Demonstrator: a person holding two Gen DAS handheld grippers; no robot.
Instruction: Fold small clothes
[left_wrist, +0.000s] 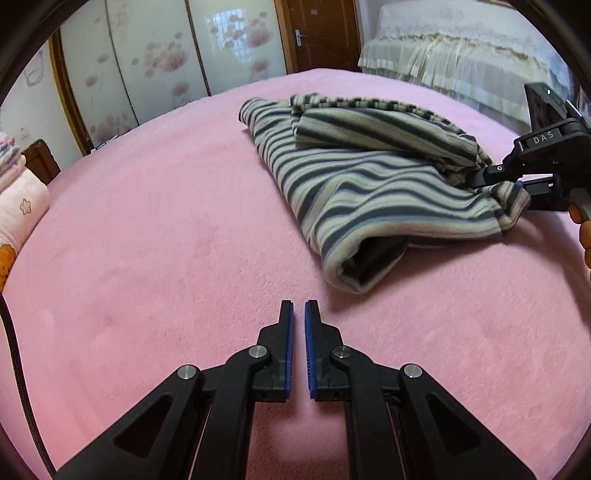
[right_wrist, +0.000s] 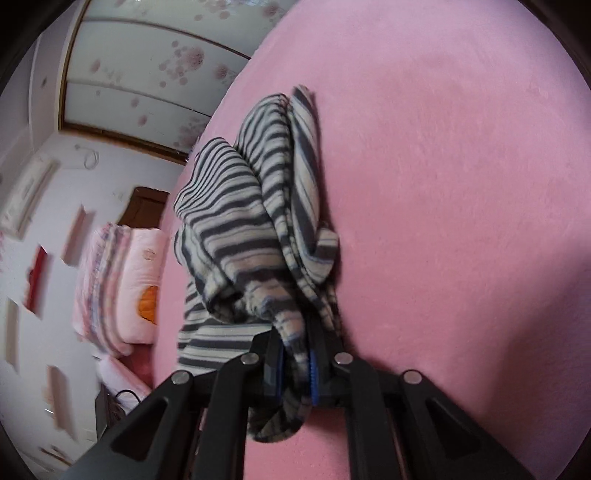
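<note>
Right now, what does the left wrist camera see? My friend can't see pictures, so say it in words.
A striped grey-and-cream garment lies bunched on a pink blanket, its right edge pinched by the right gripper. In the foreground the left gripper is shut on nothing, over bare blanket short of the garment. A floral wardrobe and a wooden door stand behind.

Striped garment (left_wrist: 369, 177) lies bunched on pink bed, one corner lifted.

Both handheld grippers are matte black. The left gripper (left_wrist: 299, 308) has linkage arms with triangular cut-outs, round silver pivot screws and ribbed blue pads on its fingers (left_wrist: 286, 332). The right gripper (left_wrist: 517, 184) carries white letters "DAS" and a small green light.
</note>
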